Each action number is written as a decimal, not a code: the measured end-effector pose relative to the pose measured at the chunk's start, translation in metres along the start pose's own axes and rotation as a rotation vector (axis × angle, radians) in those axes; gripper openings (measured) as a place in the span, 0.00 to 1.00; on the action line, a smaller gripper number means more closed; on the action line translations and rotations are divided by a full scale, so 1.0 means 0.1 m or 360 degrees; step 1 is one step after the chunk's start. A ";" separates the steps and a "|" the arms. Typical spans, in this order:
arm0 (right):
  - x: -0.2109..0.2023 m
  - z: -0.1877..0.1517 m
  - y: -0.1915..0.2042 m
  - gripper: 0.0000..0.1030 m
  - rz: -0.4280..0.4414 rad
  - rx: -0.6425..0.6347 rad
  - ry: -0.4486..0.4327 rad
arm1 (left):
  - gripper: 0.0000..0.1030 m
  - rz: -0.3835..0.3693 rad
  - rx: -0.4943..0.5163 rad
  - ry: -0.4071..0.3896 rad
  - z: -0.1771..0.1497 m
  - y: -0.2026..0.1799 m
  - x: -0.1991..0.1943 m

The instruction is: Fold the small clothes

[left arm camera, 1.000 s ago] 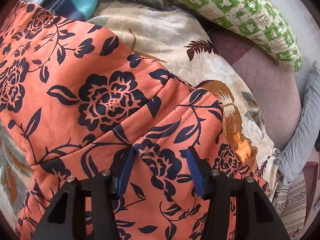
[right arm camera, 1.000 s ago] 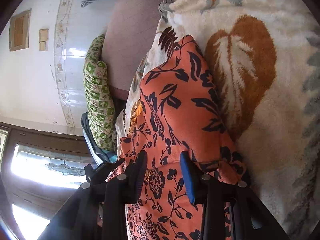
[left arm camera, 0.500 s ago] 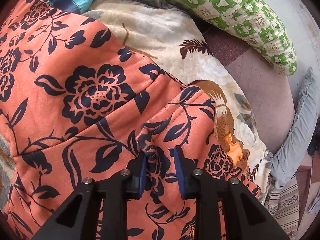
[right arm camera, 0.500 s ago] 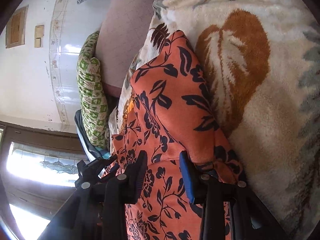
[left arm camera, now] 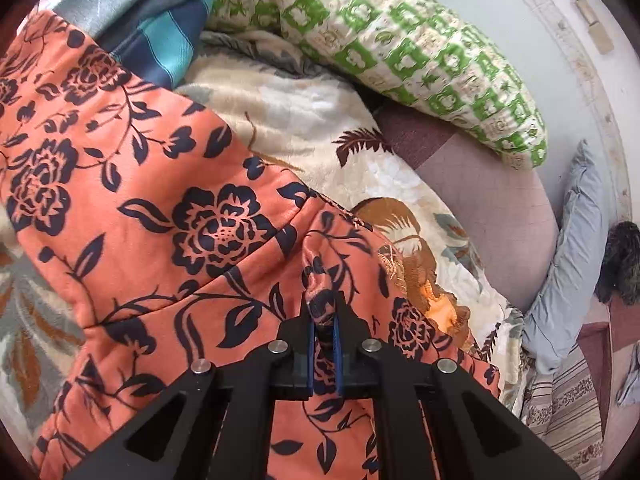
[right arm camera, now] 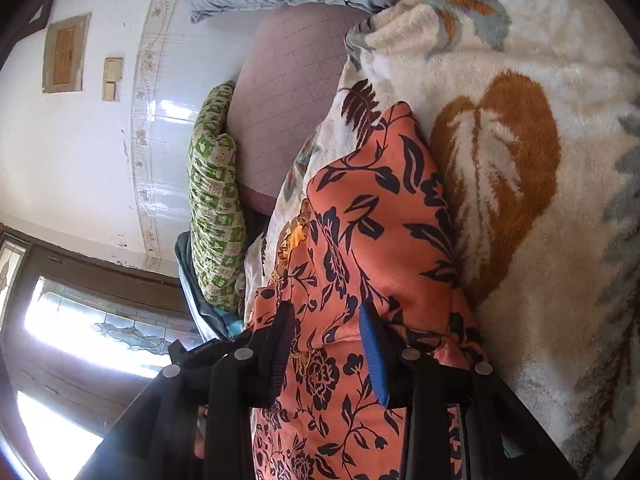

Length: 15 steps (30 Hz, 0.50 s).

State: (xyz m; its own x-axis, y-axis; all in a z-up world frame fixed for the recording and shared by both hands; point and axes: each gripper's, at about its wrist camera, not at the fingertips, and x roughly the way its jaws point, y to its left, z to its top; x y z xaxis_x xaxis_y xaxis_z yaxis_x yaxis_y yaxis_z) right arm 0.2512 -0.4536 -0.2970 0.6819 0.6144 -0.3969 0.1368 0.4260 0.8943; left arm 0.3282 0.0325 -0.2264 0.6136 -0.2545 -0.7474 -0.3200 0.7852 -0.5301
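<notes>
Orange floral garment spread on a cream leaf-print blanket, left gripper pinching a raised fold of it, right gripper half spread astride the cloth, green checked pillow beyond, striped teal fabric nearby

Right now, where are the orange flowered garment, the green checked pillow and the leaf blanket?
Orange flowered garment [left arm camera: 216, 232], left wrist view, big flower print.
Green checked pillow [left arm camera: 400, 44], left wrist view, its middle.
Leaf blanket [right arm camera: 496, 160], right wrist view, brown leaf.
</notes>
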 end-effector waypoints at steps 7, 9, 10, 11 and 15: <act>0.35 -0.14 -0.07 0.36 -0.0187 -0.0041 0.0195 | 0.10 0.0235 -0.0052 0.0261 -0.09 0.51 0.06; 0.34 -0.15 0.01 0.36 -0.0235 -0.0125 0.0204 | 0.12 0.0075 -0.0203 0.0253 -0.11 0.72 -0.04; 0.31 -0.16 0.02 0.36 -0.0241 -0.0149 0.0192 | 0.14 0.0072 -0.0219 0.0232 -0.12 0.78 -0.15; 0.29 -0.16 0.02 0.36 -0.0239 -0.0158 0.0174 | 0.19 0.0086 -0.0205 0.0201 -0.11 0.84 -0.27; 0.22 -0.13 0.02 0.36 -0.0215 -0.0160 0.0120 | 0.36 0.0136 -0.0217 0.0024 0.03 1.26 -0.85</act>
State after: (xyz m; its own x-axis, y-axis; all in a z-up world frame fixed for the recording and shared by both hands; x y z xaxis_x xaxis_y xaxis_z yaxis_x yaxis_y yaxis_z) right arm 0.2569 -0.4302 -0.3068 0.6057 0.5935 -0.5300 0.1484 0.5701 0.8081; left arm 0.2374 0.1549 -0.2286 0.5694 -0.1994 -0.7975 -0.4661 0.7208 -0.5130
